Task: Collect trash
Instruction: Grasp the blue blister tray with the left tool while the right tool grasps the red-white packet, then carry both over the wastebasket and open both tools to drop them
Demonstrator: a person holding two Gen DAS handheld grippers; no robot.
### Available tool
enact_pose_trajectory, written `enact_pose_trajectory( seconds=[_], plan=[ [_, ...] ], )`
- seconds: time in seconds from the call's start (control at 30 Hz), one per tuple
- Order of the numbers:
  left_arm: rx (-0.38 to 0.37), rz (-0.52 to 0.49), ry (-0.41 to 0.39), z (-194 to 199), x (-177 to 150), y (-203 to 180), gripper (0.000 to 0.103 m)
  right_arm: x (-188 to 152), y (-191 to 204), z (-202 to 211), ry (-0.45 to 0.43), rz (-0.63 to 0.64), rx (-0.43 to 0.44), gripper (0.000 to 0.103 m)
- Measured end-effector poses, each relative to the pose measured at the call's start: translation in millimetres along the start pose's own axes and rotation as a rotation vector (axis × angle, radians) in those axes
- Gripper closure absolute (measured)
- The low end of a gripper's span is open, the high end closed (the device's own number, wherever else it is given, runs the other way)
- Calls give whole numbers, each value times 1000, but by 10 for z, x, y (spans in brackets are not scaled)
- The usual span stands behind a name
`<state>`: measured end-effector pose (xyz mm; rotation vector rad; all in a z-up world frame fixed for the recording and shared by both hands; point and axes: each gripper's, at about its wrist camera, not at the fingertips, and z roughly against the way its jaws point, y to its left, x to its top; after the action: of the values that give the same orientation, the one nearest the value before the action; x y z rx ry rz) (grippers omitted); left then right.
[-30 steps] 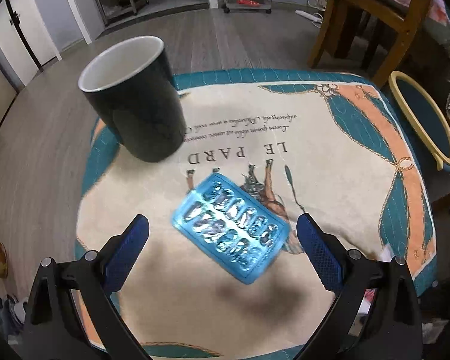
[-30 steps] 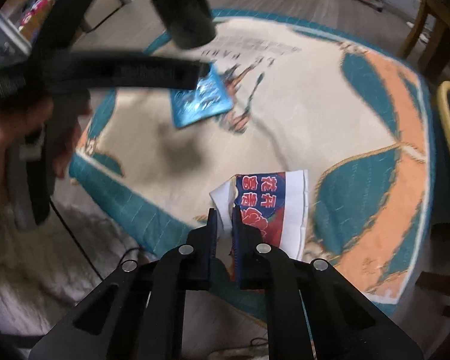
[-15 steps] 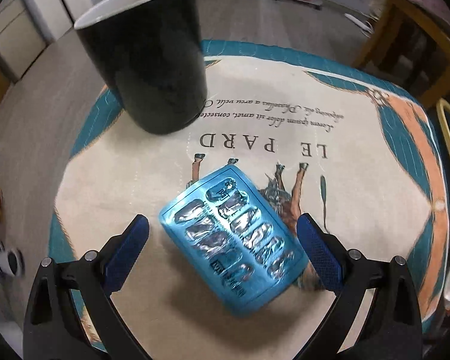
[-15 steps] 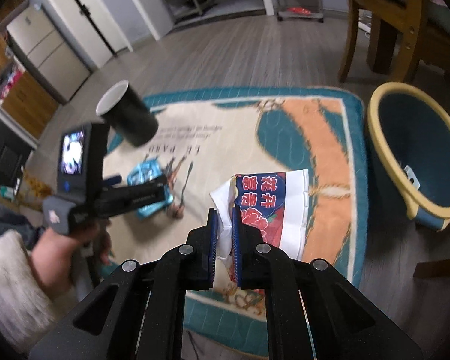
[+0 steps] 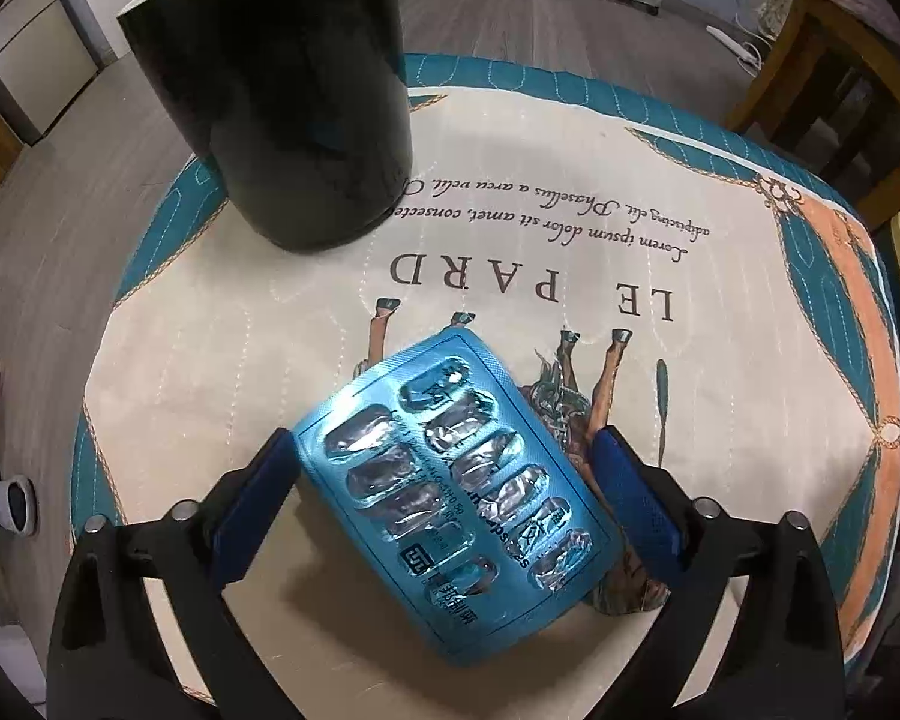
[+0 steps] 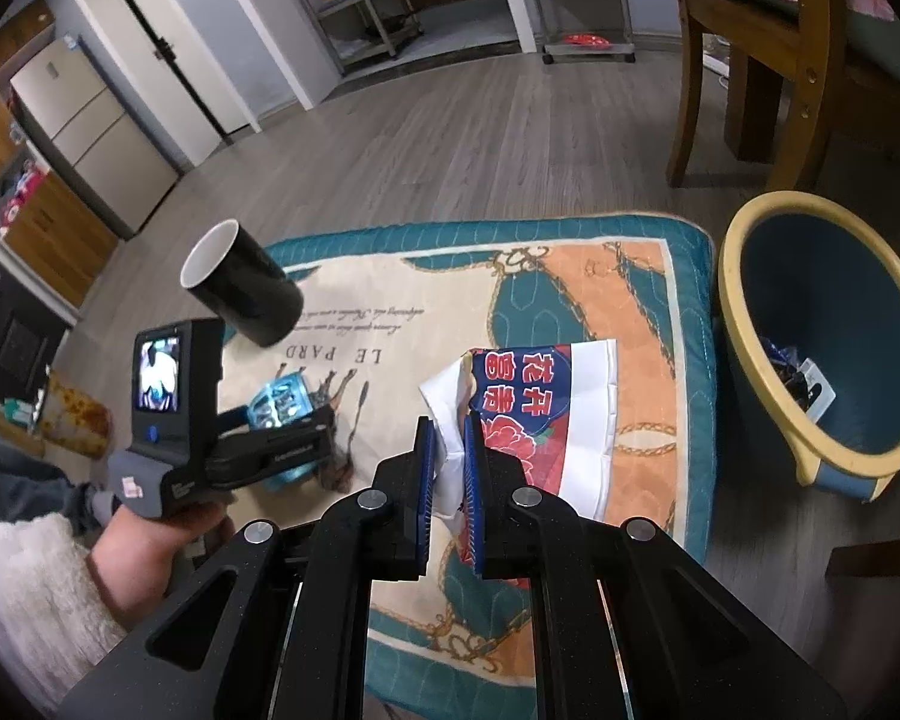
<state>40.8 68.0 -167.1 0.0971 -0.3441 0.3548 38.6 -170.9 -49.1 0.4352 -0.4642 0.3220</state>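
the left gripper (image 5: 444,480) is low over the cushion mat (image 5: 720,312), its two blue pads spread apart on both sides of the blue blister pack (image 5: 456,498). the pack lies flat on the mat, turned at an angle between the pads, and its pockets look pressed out, so it counts as trash. the left pad seems to touch the corner of the pack, but the fisheye view bends things here and i cannot be sure of contact. the fingers stand wide like this, i think, so that they can close on the two long edges of a thin flat thing

the black cup (image 5: 282,96) stands upright on the far corner of the mat, apart from the pack; it is probably not trash and the gripper is kept clear of it

the right gripper (image 6: 450,474) is clamped on a white, red and blue wrapper (image 6: 546,408), which hangs out in front of the pads above the mat. it is held up and waiting, i judge, because the blue bin (image 6: 750,300) with yellow rim stands on the floor just beside the mat on the right, and already has some pieces inside. the wrapper is not yet over the bin
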Motion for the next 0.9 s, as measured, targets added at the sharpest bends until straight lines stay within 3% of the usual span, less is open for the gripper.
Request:
enact_pose_trajectory(
  seconds=[0.07, 0.23, 0.6, 0.77, 0.9],
  plan=[
    [-7, -20, -9, 14, 60, 9, 22, 19, -13, 17, -8, -4, -1, 92],
    [-47, -58, -16, 51, 83, -73, 31, 39, -17, 44, -23, -10, -8, 92],
    [-105, -179, -143, 447, 128, -429, 32, 132, -115, 301, -93, -22, -45, 92],
    [-105, -284, -240, 705, 161, -712, 32, 266, -356, 615, -171, -53, -92, 92],
    [-149, -331, -294, 970, 181, -948, 32, 343, -661, 898, -232, -95, -123, 92]
  ],
)
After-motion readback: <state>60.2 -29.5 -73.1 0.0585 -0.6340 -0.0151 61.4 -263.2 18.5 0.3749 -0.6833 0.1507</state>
